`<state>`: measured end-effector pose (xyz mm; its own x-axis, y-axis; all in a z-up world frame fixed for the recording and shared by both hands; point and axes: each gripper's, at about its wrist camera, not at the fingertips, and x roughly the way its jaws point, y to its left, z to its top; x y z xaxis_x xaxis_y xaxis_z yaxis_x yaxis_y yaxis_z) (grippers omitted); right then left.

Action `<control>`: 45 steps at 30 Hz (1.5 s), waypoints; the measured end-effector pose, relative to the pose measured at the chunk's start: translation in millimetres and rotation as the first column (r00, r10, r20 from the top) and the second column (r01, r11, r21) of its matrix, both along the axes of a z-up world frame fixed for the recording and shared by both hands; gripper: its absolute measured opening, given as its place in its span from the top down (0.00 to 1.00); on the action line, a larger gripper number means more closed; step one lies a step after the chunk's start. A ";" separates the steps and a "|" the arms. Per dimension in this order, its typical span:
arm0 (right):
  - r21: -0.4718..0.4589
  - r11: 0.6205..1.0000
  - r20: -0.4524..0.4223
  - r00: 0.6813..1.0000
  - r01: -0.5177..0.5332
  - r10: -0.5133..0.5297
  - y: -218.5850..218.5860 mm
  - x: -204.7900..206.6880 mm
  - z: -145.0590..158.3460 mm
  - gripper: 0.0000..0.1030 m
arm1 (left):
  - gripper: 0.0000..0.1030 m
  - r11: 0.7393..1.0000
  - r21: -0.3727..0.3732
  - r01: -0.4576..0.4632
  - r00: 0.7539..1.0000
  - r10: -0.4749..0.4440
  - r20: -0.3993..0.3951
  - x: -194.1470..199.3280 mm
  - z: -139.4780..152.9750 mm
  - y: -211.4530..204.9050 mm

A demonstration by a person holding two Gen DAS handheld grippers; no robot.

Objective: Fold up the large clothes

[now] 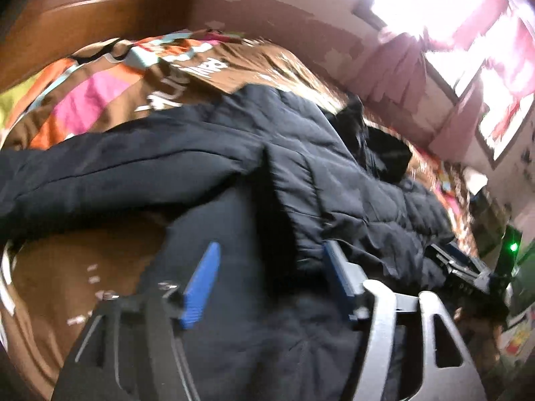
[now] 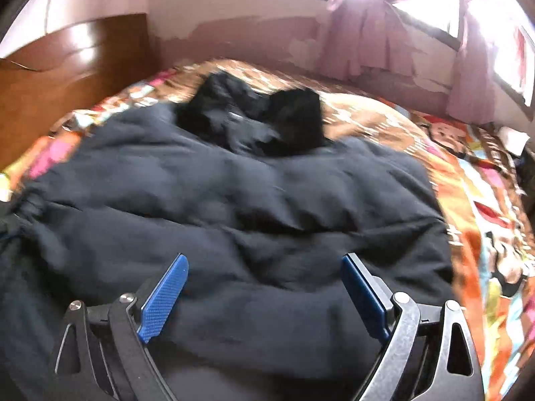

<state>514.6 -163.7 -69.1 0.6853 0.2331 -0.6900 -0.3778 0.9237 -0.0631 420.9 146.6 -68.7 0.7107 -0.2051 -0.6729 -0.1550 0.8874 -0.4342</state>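
On our left claw [image 1: 271,260] and right claw [image 2: 264,280] we see blue textured pads, black and grey slotted linkages behind them, and silver screws at the joints.

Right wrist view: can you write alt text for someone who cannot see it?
A dark navy padded jacket lies spread on a bed with a colourful patterned cover, and the open right gripper with blue finger pads is over its near part. A wooden headboard and pink curtains stand behind.

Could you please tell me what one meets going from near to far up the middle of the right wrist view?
right gripper, open → dark jacket → its black collar → patterned bedspread → pink wall
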 end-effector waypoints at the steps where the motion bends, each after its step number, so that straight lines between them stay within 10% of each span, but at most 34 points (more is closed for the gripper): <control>1: 0.007 0.999 0.000 0.999 -0.032 0.032 15.6 -3.4 2.9 0.10 | 0.31 0.999 -0.019 -0.031 1.000 0.031 0.000 -7.4 1.3 13.0; 10: 0.033 0.978 0.001 0.978 -0.207 0.207 136.5 -21.8 2.4 0.09 | 0.28 0.936 -0.121 -0.330 0.944 0.324 -0.064 -68.7 -16.9 153.9; 23: -0.017 0.988 0.013 0.988 -0.151 0.151 199.3 0.3 -23.5 0.09 | 0.29 0.737 -0.204 -0.644 0.763 0.638 -0.102 -120.5 -47.8 276.7; 27: -0.010 0.991 0.013 0.991 -0.136 0.136 197.8 3.9 -36.3 0.01 | 0.43 0.727 -0.159 -0.667 0.744 0.661 -0.100 -116.5 -51.2 286.0; 29: 0.003 0.991 0.013 0.991 -0.134 0.134 195.4 4.1 -39.8 0.00 | 0.74 0.722 -0.124 -0.681 0.732 0.671 -0.115 -113.5 -54.1 287.8; 32: 0.000 0.991 0.027 0.991 -0.133 0.133 195.3 1.5 -42.8 0.00 | 0.92 0.711 -0.129 -0.691 0.723 0.680 -0.122 -113.9 -60.0 295.7; 45: 0.096 0.984 0.024 0.988 -0.152 0.150 159.1 -22.7 -11.0 0.00 | 0.99 0.783 0.090 -0.616 0.777 0.585 0.231 -116.9 46.4 237.6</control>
<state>491.8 -4.6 -80.1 0.6482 0.4003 -0.6478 -0.5133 0.8581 0.0165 304.0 384.2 -22.3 0.7654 0.3978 -0.5058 -0.6109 0.6962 -0.3769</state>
